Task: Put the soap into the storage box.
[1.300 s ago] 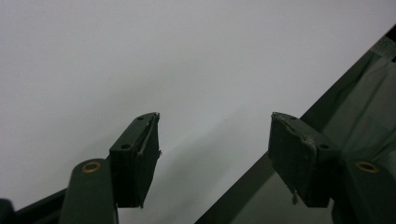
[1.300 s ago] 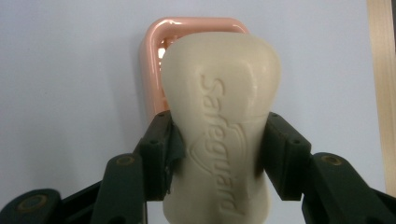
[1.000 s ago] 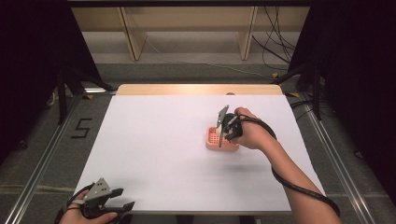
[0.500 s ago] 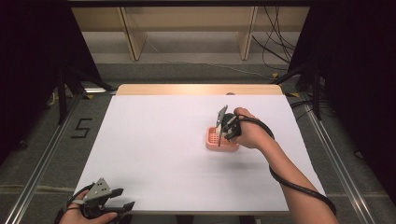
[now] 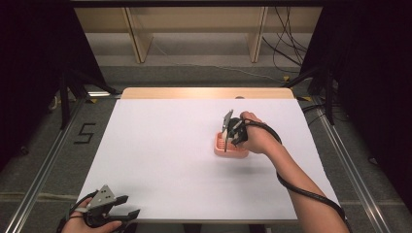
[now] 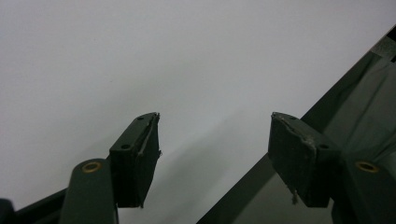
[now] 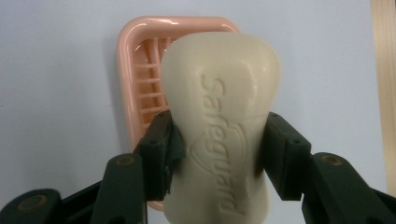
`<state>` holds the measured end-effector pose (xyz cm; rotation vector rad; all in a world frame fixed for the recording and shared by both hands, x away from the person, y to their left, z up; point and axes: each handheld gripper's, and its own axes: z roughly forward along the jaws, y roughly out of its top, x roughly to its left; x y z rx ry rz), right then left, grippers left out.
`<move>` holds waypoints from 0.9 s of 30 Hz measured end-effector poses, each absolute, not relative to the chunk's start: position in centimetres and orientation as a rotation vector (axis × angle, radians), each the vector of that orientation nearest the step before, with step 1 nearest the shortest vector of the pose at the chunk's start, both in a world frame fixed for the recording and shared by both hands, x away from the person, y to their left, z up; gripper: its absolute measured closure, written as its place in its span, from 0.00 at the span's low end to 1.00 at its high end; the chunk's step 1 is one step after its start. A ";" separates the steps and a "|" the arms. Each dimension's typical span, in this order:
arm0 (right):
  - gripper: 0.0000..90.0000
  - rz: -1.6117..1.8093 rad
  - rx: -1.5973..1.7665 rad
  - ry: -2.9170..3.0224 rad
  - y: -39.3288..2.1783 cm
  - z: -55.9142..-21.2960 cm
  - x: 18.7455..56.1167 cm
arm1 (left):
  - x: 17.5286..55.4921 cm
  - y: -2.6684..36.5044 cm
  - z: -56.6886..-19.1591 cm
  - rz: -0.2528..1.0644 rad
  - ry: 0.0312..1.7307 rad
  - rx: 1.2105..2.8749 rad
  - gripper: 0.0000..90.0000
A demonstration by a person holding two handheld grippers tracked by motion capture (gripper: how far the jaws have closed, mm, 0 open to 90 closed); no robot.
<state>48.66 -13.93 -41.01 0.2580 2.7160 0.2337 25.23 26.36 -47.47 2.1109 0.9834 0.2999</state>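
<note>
Right gripper [image 7: 219, 140] clamped on a cream bar of soap [image 7: 222, 116], jaws pressing its two long sides near the lower half, embossed "Safeguard" lettering facing the camera in the right gripper view. Held directly above a pink soap dish [image 7: 135, 70] with a slatted floor; whether soap touches dish, impossible to tell. Dish resting on the white counter [image 7: 56, 93], a strip of bare wood along the right edge of that view.

From the high view, right gripper [image 5: 232, 131] pointing down over the pink soap dish [image 5: 229, 145], right of the middle of the counter [image 5: 160, 155], right hand [image 5: 255, 136] wrapped around the gripper body, black cable trailing back along the forearm. Soap itself too small to make out there.

Left gripper [image 5: 114, 213] resting at the near left corner of the counter, well apart from the dish, held in the left hand [image 5: 85, 223], grey three-cornered plate on top. In the left gripper view, left gripper [image 6: 215, 154] with jaws standing wide, nothing between them, plain white counter surface beneath and the dark counter edge running diagonally at the right.
</note>
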 end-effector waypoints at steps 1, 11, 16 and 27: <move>0.56 0.230 0.264 2.714 -13.8 -41.1 48.6 | 25.2 26.3 -47.5 0.304 0.984 2.108 0.37; 0.56 0.256 0.294 2.727 -13.2 -41.4 48.8 | 25.3 26.4 -47.4 0.306 0.973 2.121 0.37; 0.56 0.253 0.278 2.728 -13.1 -41.5 49.0 | 25.3 26.4 -47.4 0.307 0.973 2.121 0.37; 0.56 0.249 0.279 2.734 -12.8 -42.0 49.4 | 25.2 26.5 -47.4 0.305 0.972 2.121 0.37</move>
